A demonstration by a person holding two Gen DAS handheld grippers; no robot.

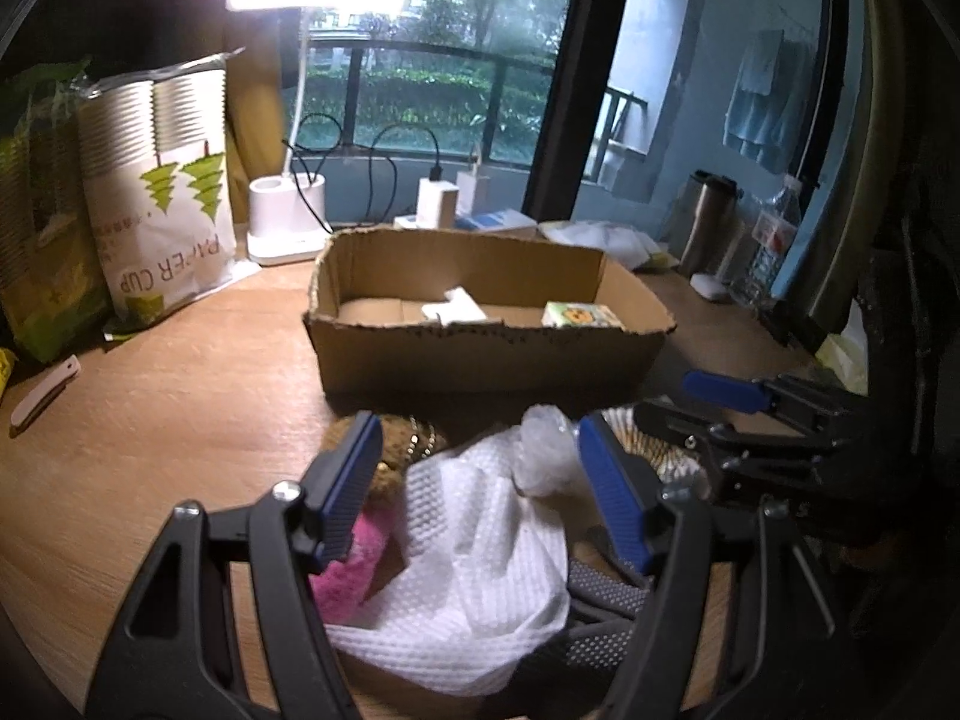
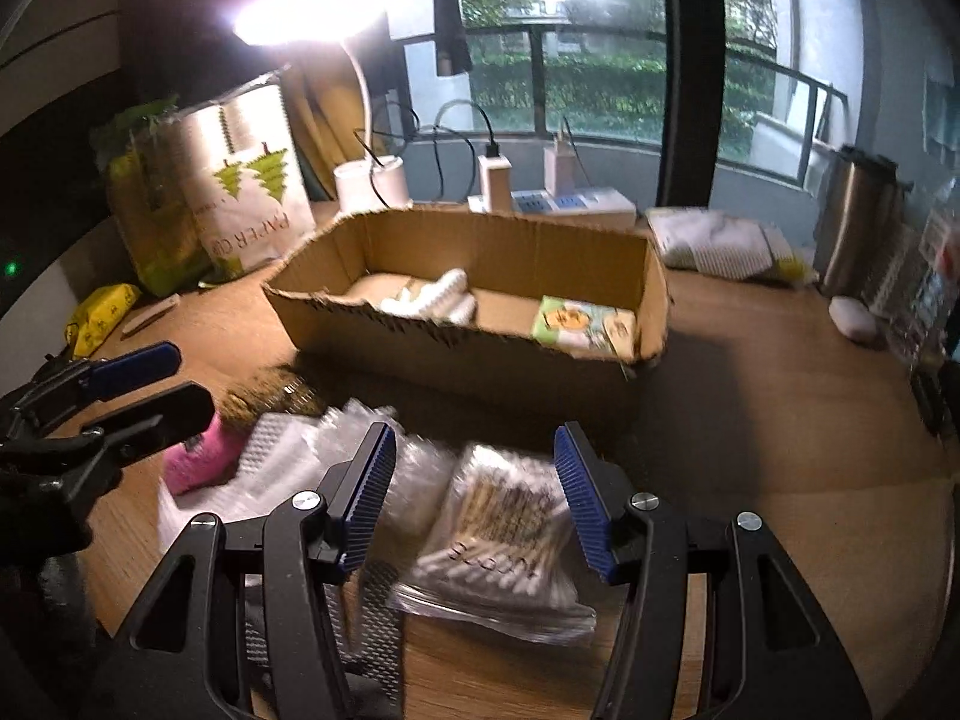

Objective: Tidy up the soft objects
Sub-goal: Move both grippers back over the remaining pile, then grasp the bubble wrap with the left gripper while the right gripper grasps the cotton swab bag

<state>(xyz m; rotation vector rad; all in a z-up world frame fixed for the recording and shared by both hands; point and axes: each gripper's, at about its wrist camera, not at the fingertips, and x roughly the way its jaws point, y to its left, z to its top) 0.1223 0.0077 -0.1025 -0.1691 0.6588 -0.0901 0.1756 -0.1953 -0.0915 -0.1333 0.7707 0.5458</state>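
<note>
A heap of soft things lies on the wooden desk in front of an open cardboard box (image 1: 480, 360) (image 2: 456, 354). My left gripper (image 1: 480, 468) is open over a white textured cloth (image 1: 480, 570), and its pads stand clear of the cloth. Beside the cloth are a pink cloth (image 1: 354, 570), a brown plush item (image 1: 396, 438), crumpled clear plastic (image 1: 540, 450) and a grey mesh piece (image 1: 600, 594). My right gripper (image 2: 474, 480) is open astride a clear bag of cotton swabs (image 2: 504, 540) without pressing it. Each gripper shows in the other's view, the right one (image 1: 690, 405) and the left one (image 2: 162, 387).
The box holds a white item (image 2: 432, 300) and a green tissue pack (image 2: 576, 324). Behind it stand a paper cup bag (image 1: 174, 210), a lit desk lamp (image 1: 288, 222) and chargers with cables (image 1: 438, 204). A steel tumbler (image 2: 858, 222) stands at the right and a yellow packet (image 2: 102, 318) lies at the left.
</note>
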